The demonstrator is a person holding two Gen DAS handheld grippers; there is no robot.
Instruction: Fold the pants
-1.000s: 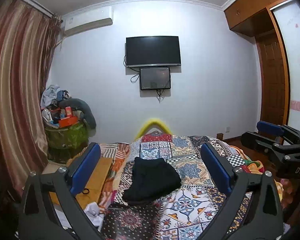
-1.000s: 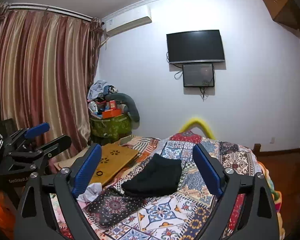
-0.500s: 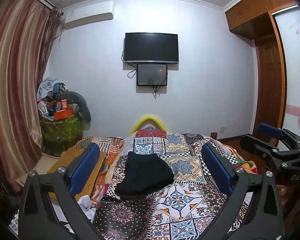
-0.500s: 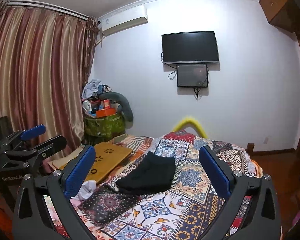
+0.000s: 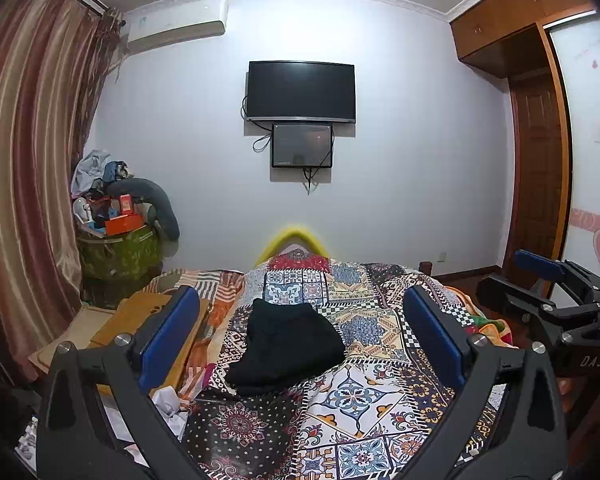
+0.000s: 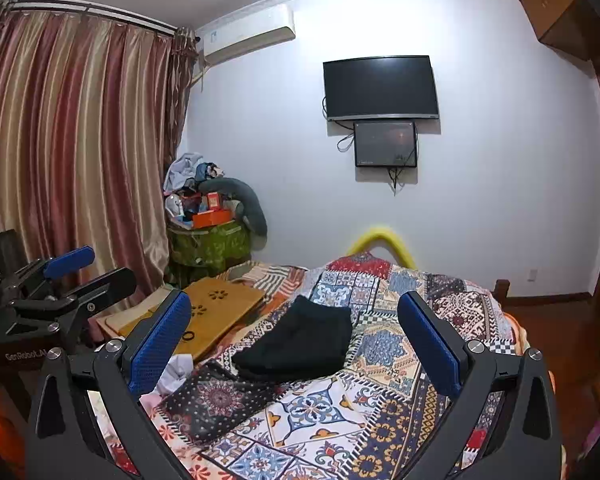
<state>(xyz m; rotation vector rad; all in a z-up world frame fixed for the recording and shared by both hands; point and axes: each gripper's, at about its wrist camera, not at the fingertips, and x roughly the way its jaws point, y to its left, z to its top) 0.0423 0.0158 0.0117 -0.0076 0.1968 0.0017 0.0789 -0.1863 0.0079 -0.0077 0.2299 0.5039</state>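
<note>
Both tools held just above the near end of the bed (image 5: 380,400), pointing along it toward the far wall, tipped slightly downward.

Left tool (image 5: 300,336): fingers spread wide, blue pads (image 5: 168,336) facing each other, nothing between them but air. In the right wrist view it shows at the left edge (image 6: 76,276), side-on, its fingers apart.

Right tool (image 6: 296,332): spread wide; its jaws have just been opening, with nothing gripped between them. In the left wrist view it sits at the right edge (image 5: 540,280), level with the left tool and beside it.

Pants (image 5: 284,348): black, already folded into a compact stack, lying flat on the patterned quilt near the middle of the bed, ahead of both tools and touched by neither. From the right wrist view the stack (image 6: 300,340) lies between the finger lines but well beyond the tips.

Left of the bed: a wooden board (image 6: 216,312) and crumpled white cloth (image 6: 176,368). TV (image 5: 300,92) on the far wall. No hand or sleeve visible.
</note>
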